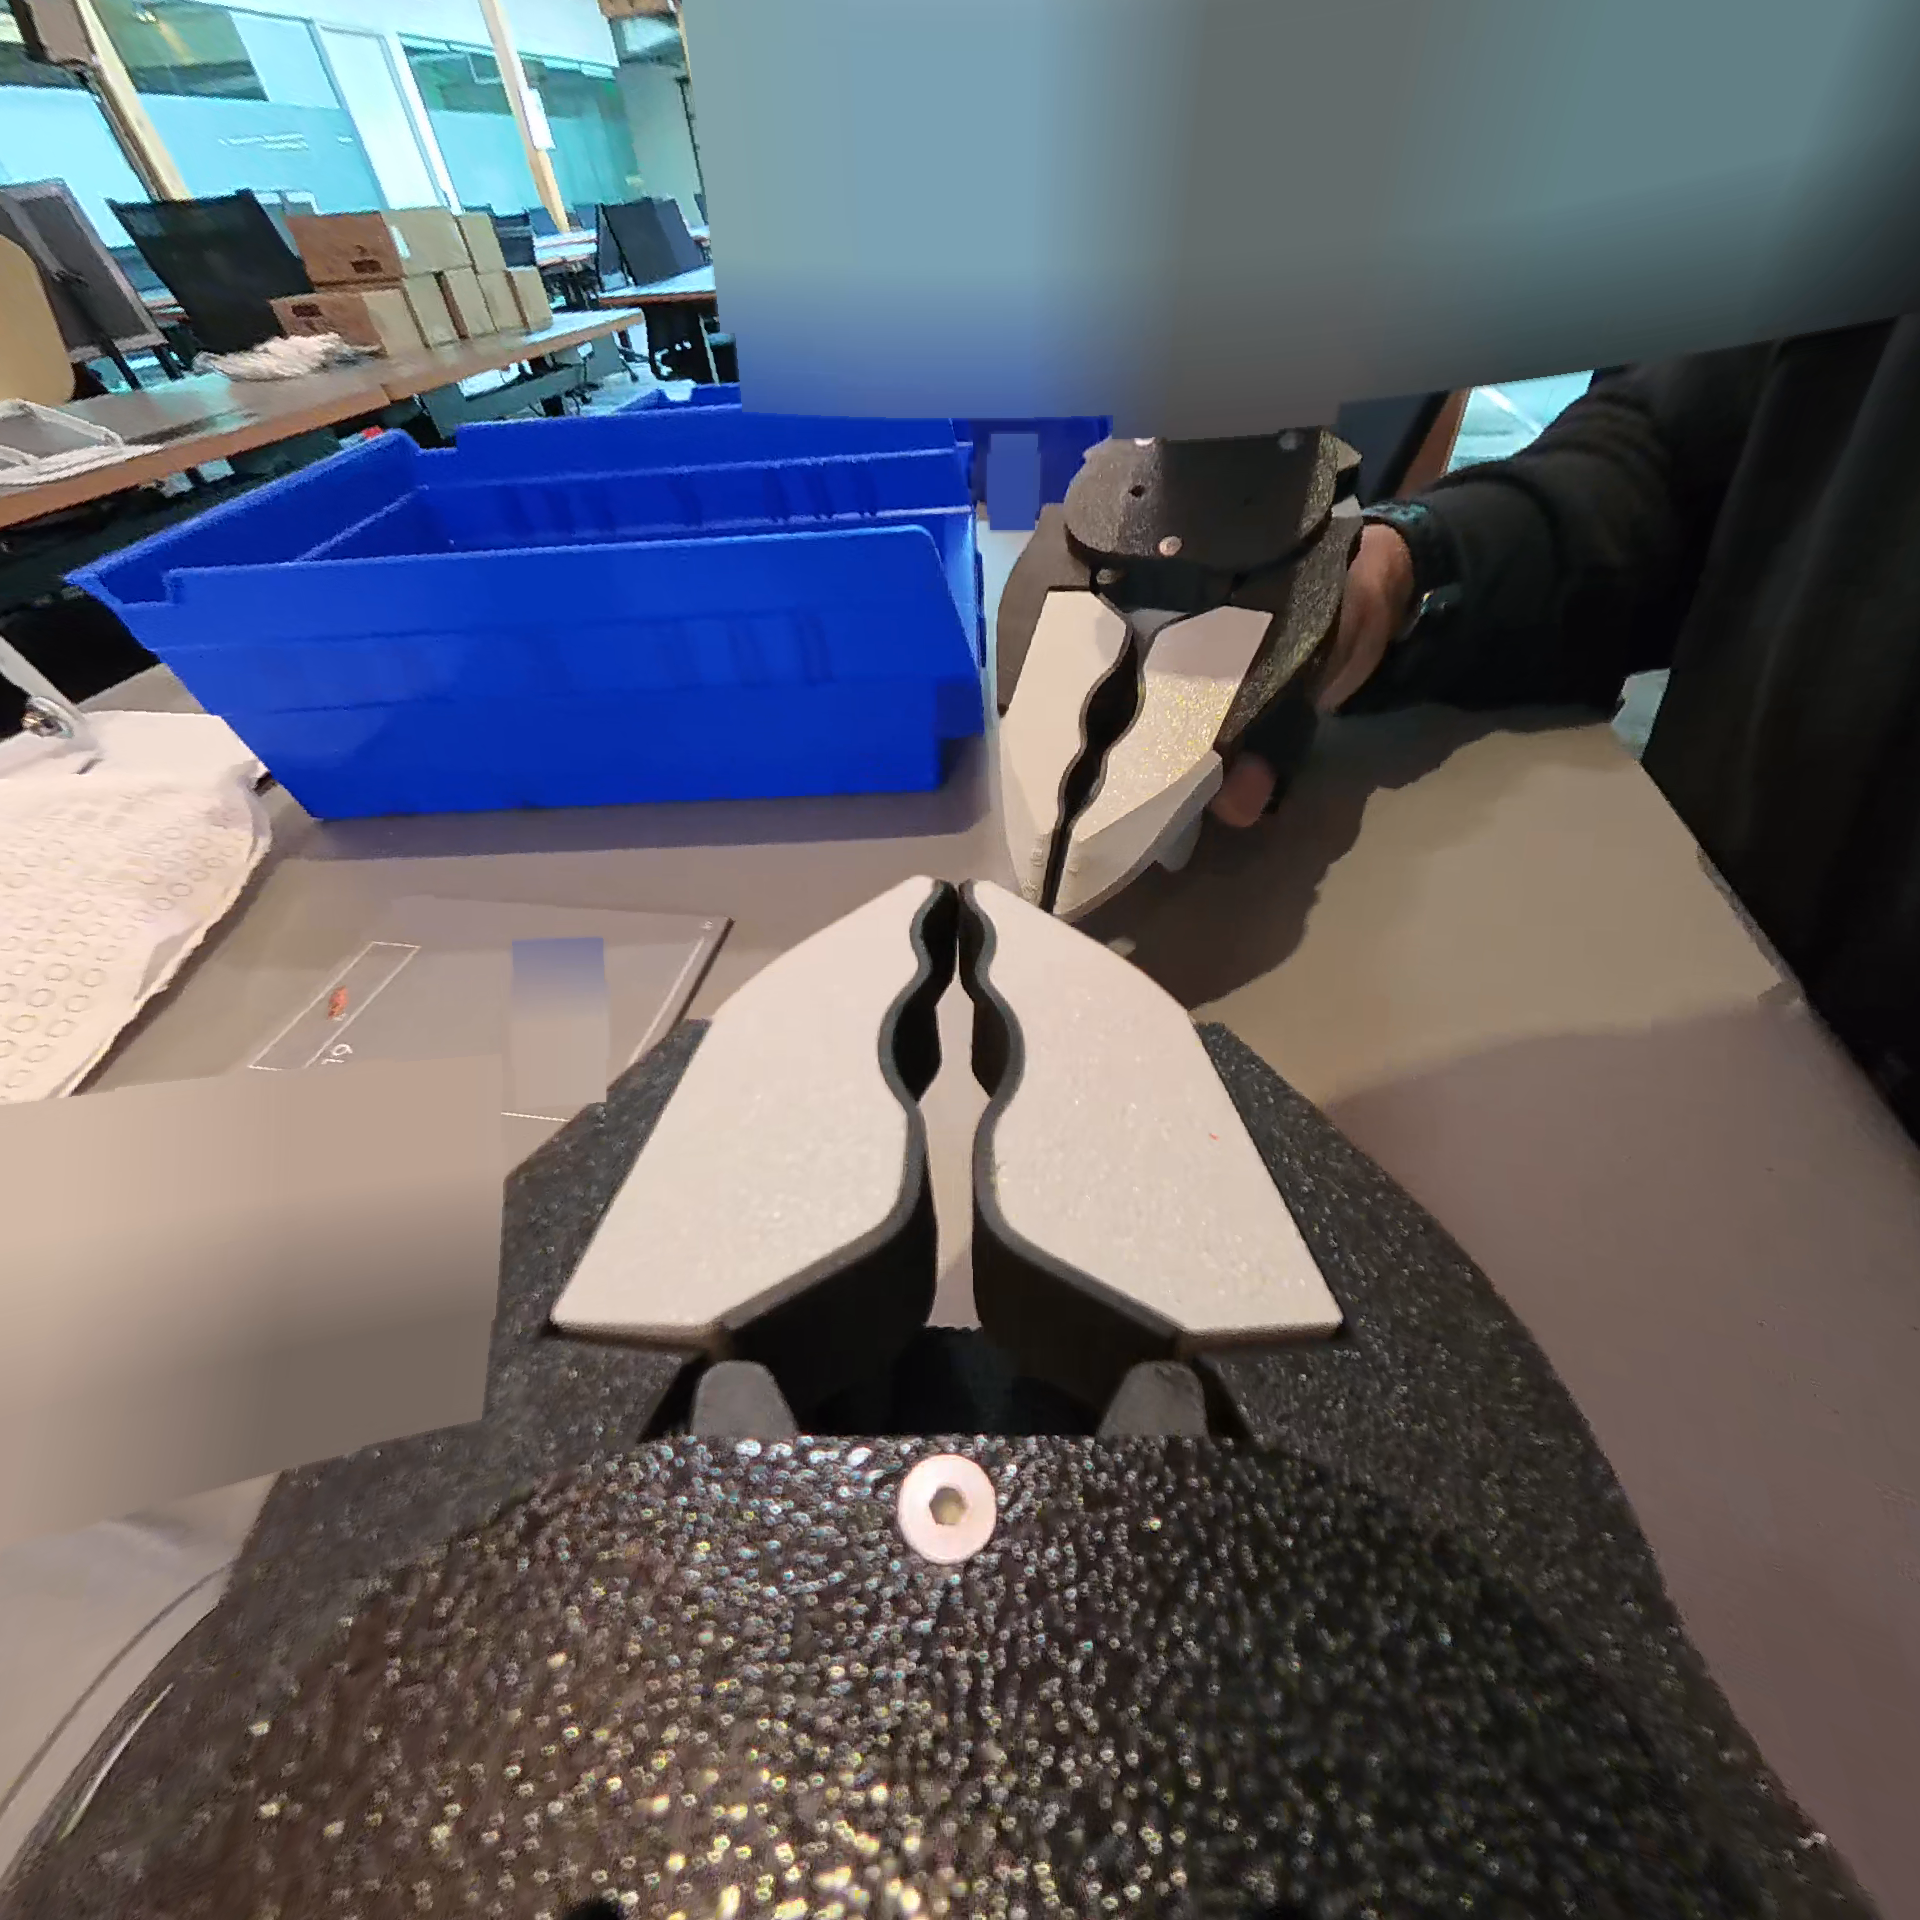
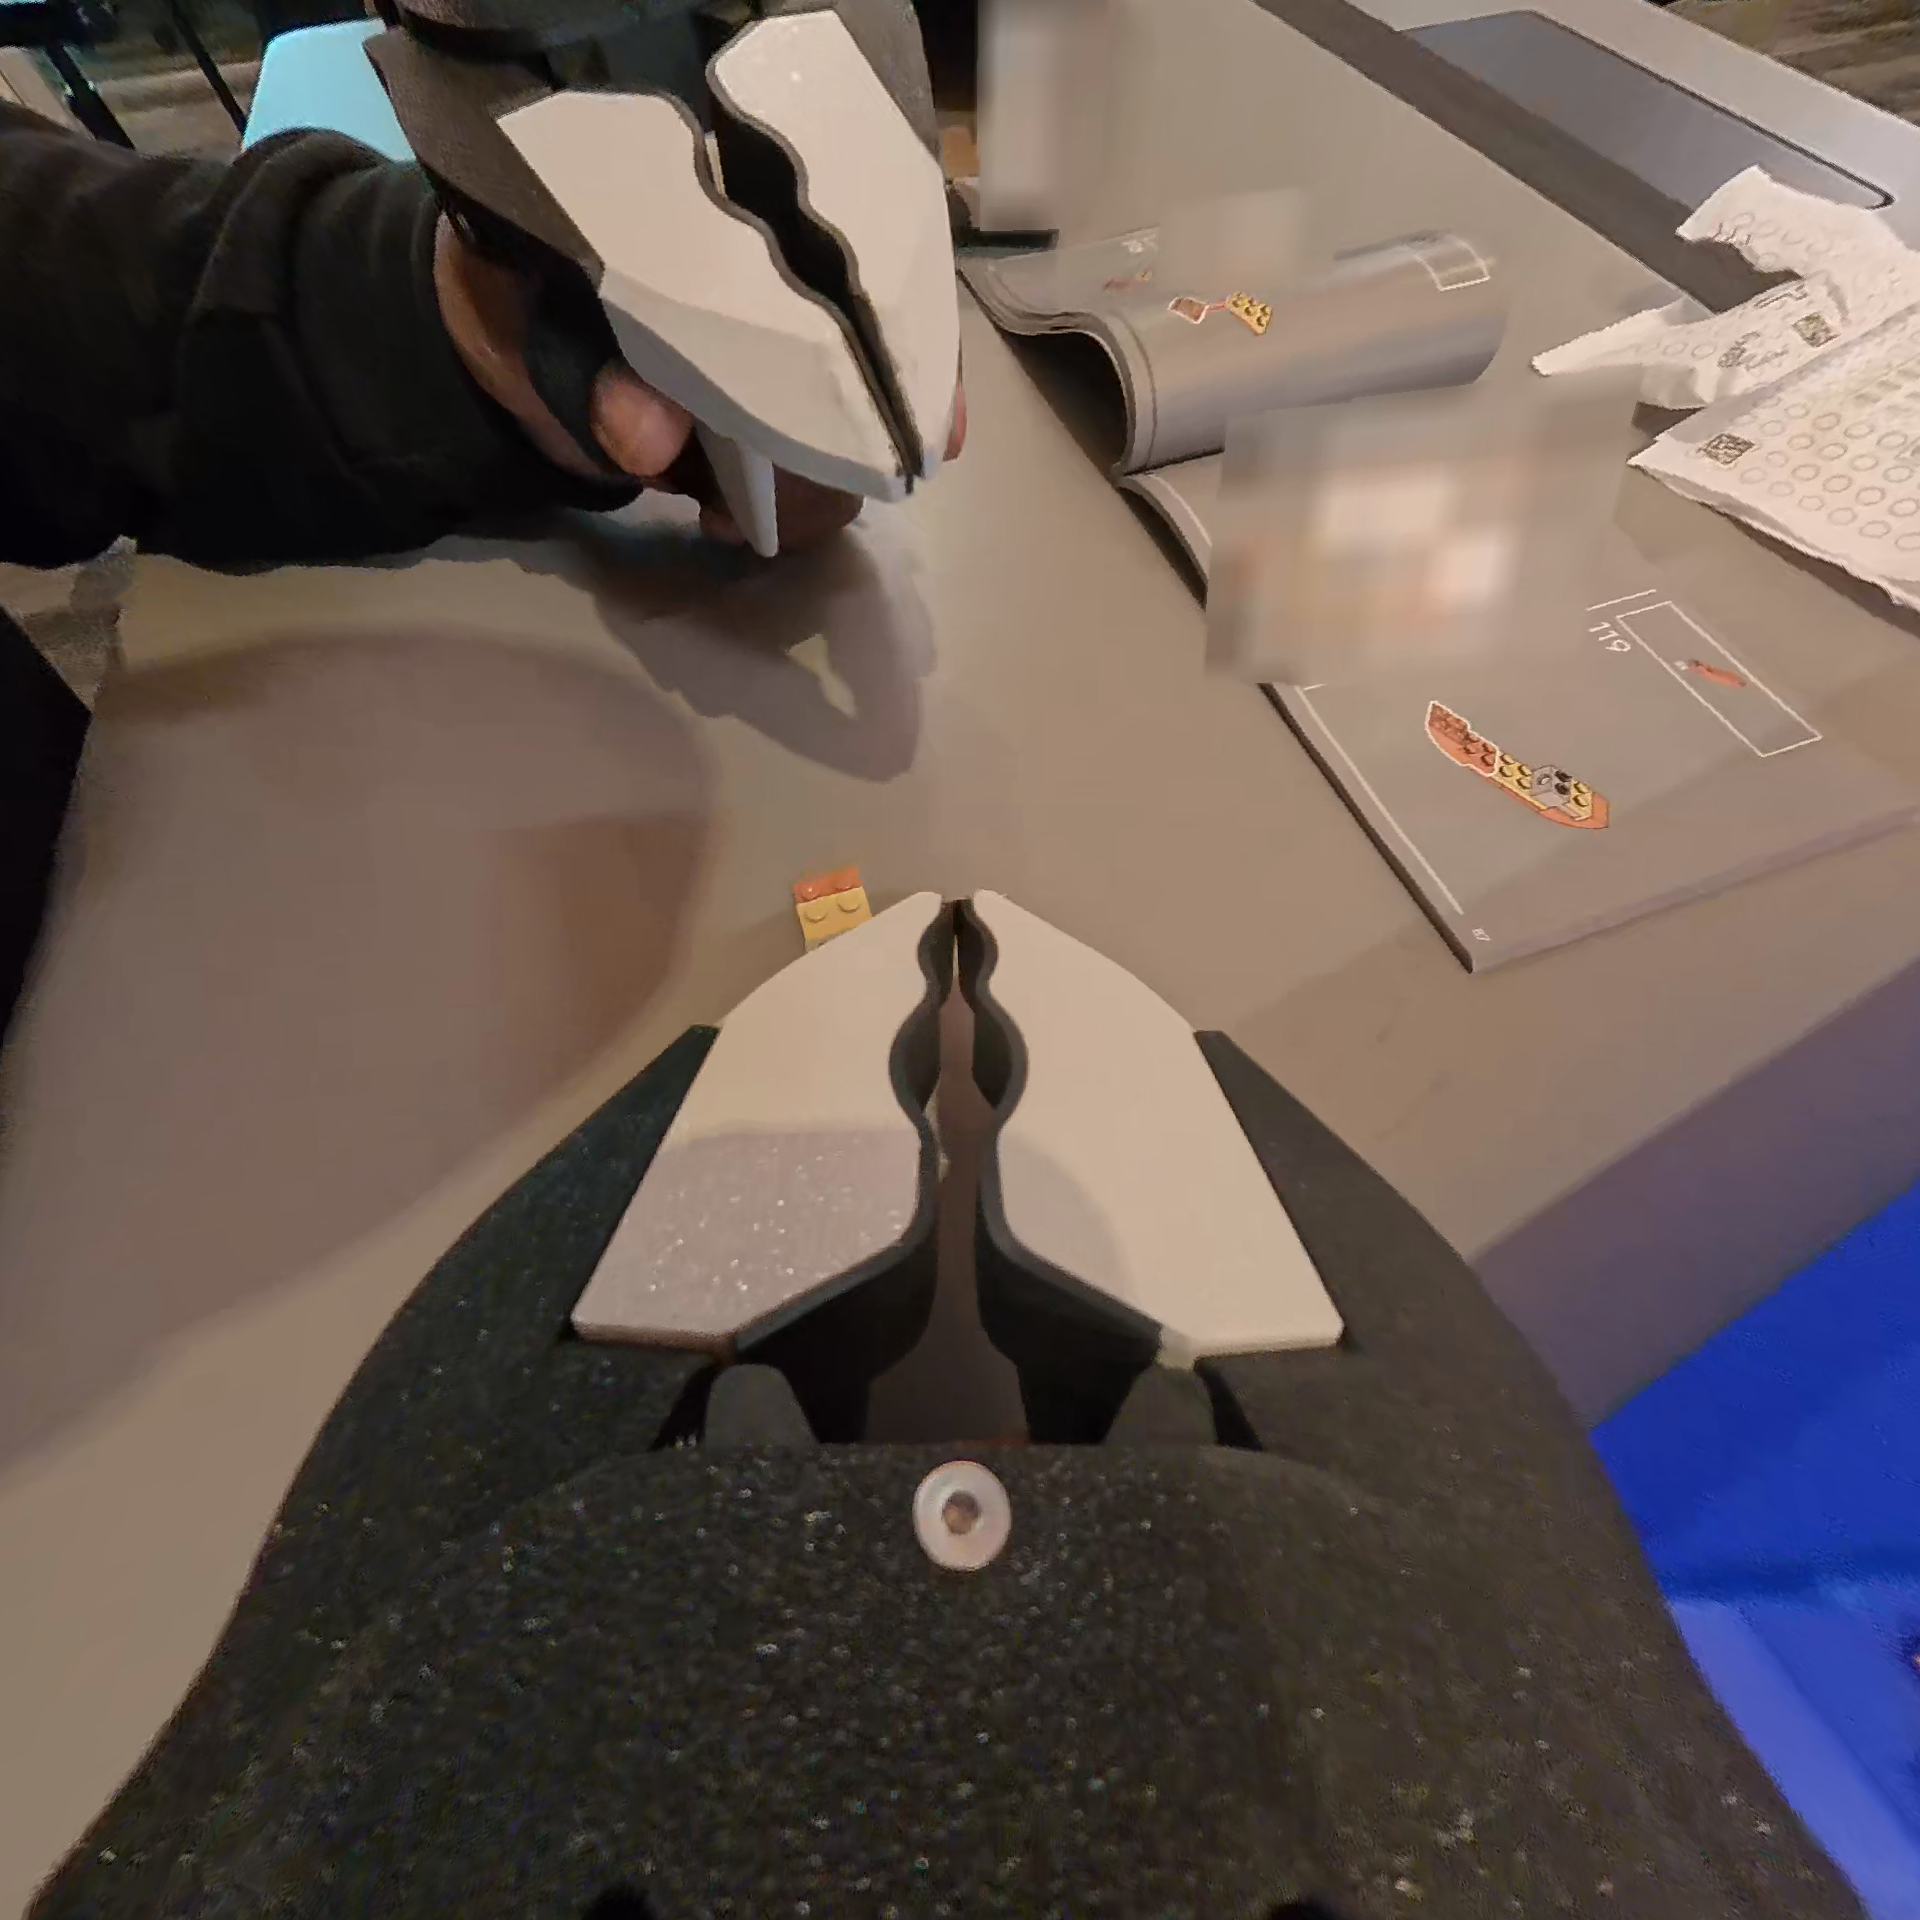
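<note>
- Orange-and-yellow brick piece (image 2: 831, 906) lies on the grey table (image 2: 1039, 727), just left of the right hand-held gripper (image 2: 956, 914) fingertips and partly hidden under its left finger (image 2: 800, 1122).
- Its long axis appears to run away from the camera, orange end farther; its near end is covered.
- Right hand-held gripper's jaws are pressed together at the tips, holding nothing.
- Left hand-held gripper (image 1: 956, 896) is likewise closed and bare, and sits farther from the piece.
- Blue bin (image 1: 582, 623) and open booklet (image 2: 1621, 790) lie nearby; blurred patches cover part of the booklet.
</note>
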`<state>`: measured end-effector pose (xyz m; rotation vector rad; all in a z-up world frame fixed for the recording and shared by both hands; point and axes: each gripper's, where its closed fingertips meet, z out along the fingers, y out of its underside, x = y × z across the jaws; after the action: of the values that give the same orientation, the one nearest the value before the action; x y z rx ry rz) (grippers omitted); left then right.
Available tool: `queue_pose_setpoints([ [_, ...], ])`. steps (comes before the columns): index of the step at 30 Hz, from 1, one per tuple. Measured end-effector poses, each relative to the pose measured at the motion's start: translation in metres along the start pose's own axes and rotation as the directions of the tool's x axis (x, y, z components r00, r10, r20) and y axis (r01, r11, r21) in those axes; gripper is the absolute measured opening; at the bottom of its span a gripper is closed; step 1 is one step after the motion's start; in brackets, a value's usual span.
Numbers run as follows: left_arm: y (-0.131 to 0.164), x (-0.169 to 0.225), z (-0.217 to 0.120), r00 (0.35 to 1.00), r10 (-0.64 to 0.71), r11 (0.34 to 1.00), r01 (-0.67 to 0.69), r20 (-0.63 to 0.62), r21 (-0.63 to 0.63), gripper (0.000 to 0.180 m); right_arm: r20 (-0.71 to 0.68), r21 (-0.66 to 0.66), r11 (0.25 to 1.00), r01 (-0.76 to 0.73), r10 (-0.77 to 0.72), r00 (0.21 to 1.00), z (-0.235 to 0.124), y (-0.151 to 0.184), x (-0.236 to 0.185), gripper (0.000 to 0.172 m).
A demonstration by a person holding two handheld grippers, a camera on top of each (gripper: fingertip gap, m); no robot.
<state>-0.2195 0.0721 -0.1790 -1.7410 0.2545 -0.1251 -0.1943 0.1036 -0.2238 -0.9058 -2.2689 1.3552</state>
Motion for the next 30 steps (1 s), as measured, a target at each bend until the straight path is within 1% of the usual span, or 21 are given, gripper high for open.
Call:
queue_pose_setpoints([
  [6, -0.004, -0.004, -0.004, 0.999, -0.039, 0.999, 0.038, 0.001, 0.034, 0.0, -0.005, 0.023, 0.999, -0.023, 0.023, 1.0, -0.003, -0.002, 0.003, 0.0],
  [14, -0.002, -0.009, -0.004, 0.997, -0.079, 0.997, 0.079, 0.002, 0.028, 0.0, -0.004, 0.062, 0.997, -0.039, 0.039, 0.999, -0.007, -0.006, 0.004, 0.0],
  [19, -0.002, -0.012, -0.003, 0.997, -0.072, 0.997, 0.071, 0.034, 0.023, 0.0, -0.006, 0.078, 0.996, -0.047, 0.048, 0.999, -0.009, -0.007, 0.005, 0.0],
  [24, 0.001, -0.013, -0.002, 0.997, -0.047, 0.999, 0.047, 0.064, 0.003, 0.0, -0.021, 0.071, 0.997, -0.022, 0.024, 0.999, -0.009, -0.007, 0.003, 0.0],
  [30, 0.002, -0.013, -0.001, 0.996, -0.038, 0.999, 0.039, 0.077, -0.007, 0.0, -0.019, 0.065, 0.997, -0.03, 0.032, 0.999, -0.008, -0.006, 0.004, 0.0],
])
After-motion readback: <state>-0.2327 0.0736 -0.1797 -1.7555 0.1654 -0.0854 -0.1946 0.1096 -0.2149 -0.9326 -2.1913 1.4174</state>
